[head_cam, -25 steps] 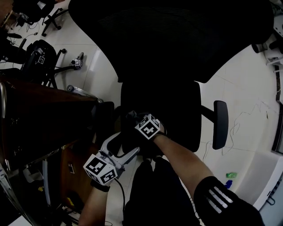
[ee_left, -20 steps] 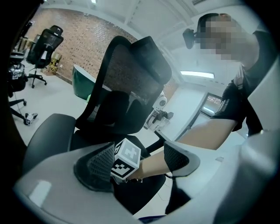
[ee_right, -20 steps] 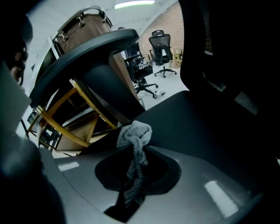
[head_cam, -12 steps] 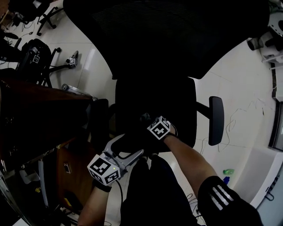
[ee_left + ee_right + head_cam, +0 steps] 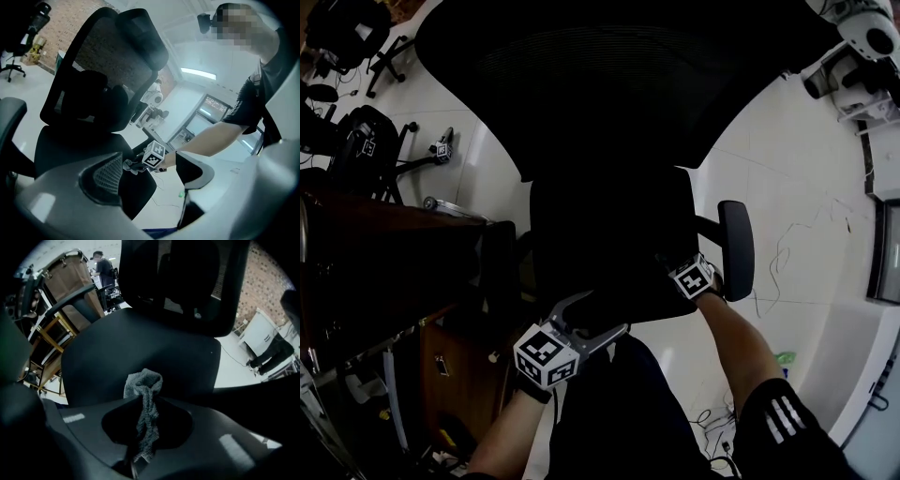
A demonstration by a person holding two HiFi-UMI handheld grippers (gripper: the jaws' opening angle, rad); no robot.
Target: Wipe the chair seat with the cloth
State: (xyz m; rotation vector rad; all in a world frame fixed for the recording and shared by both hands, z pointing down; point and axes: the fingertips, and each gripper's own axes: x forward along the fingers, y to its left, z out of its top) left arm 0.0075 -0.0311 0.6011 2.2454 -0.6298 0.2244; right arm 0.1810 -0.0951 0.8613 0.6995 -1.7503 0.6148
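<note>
A black office chair fills the head view, its seat [image 5: 609, 234] below the mesh backrest [image 5: 609, 75]. My right gripper [image 5: 668, 263] rests at the seat's front right corner, close to the right armrest [image 5: 736, 248]. It is shut on a grey cloth [image 5: 144, 397], which bunches out between the jaws onto the seat [image 5: 140, 345]. My left gripper [image 5: 592, 315] is held at the seat's front edge, left of the right one. Its jaws stand wide apart, open, with nothing between them. In the left gripper view the cloth [image 5: 132, 165] shows beside the right gripper's marker cube [image 5: 153, 157].
A brown wooden desk [image 5: 384, 253] stands close on the chair's left. Another black chair [image 5: 366, 141] is at far left. The white floor at right carries thin cables [image 5: 806, 244] and a small green item [image 5: 786, 357]. The person's legs are just below the seat front.
My right gripper has slid with the cloth from the seat's front left across to its front right corner by the armrest. The left gripper shifted slightly right.
</note>
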